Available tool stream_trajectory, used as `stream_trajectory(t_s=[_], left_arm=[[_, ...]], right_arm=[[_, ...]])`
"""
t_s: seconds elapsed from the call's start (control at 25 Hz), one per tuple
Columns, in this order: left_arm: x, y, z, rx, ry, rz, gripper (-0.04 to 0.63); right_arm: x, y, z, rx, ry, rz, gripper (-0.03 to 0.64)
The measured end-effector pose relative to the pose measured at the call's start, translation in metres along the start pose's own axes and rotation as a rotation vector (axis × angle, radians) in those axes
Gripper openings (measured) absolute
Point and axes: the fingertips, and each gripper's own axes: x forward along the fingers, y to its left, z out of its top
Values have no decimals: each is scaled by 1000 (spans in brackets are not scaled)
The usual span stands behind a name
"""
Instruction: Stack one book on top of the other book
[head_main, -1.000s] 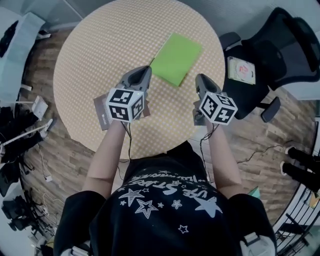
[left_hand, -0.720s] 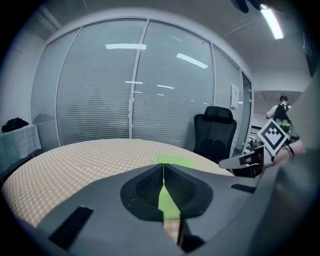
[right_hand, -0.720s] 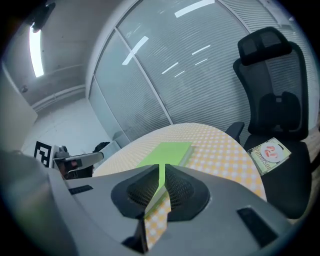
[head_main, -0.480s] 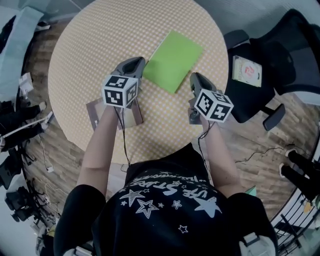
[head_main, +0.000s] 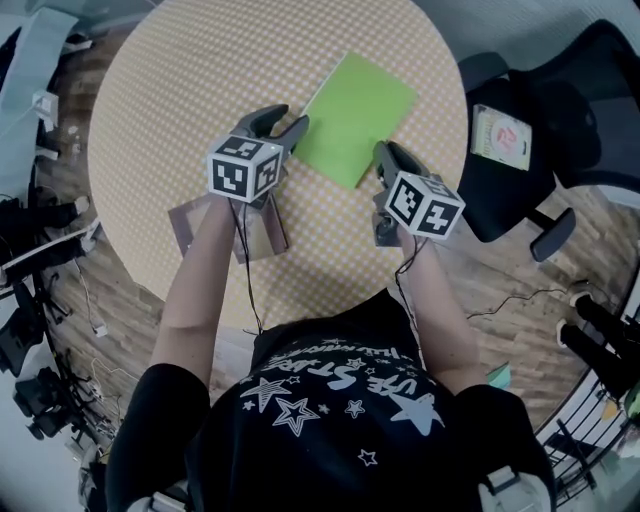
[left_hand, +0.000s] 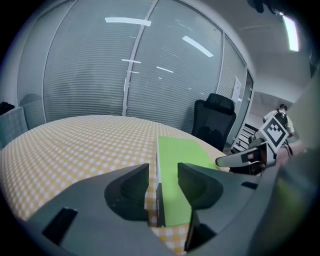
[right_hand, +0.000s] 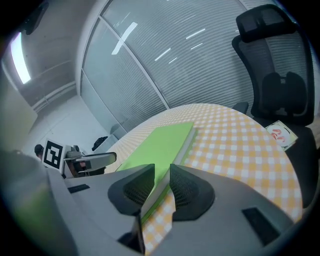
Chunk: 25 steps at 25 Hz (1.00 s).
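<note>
Green book (head_main: 355, 118): flat, smooth rectangle

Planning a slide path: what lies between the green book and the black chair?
Only bare checked tablecloth beside the green book, per the right gripper view.

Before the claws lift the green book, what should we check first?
1. Left claw open around the flat green book's edge; it has just been opening: ok.
2. Right claw open around another edge, also just been opening: ok.
3. Claws squeezing the book: not ok, no pressing yet.
4. Green book lying flat on the round yellow-checked table: ok.
5. Brownish book's top free for stacking: cannot tell, the left arm covers part.
</note>
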Motion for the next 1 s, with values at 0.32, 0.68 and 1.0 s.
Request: stream_trajectory(t_s=[0.32, 0.68, 1.0], left_arm=[[16, -5, -13, -37, 67, -82, 225], [29, -15, -28, -71, 114, -135, 233], [30, -15, -27, -88, 119, -129, 225]], right_arm=[[12, -1, -5, 21, 36, -1, 101], [12, 2, -4, 72, 61, 18, 118], [16, 8, -6, 86, 73, 26, 118]])
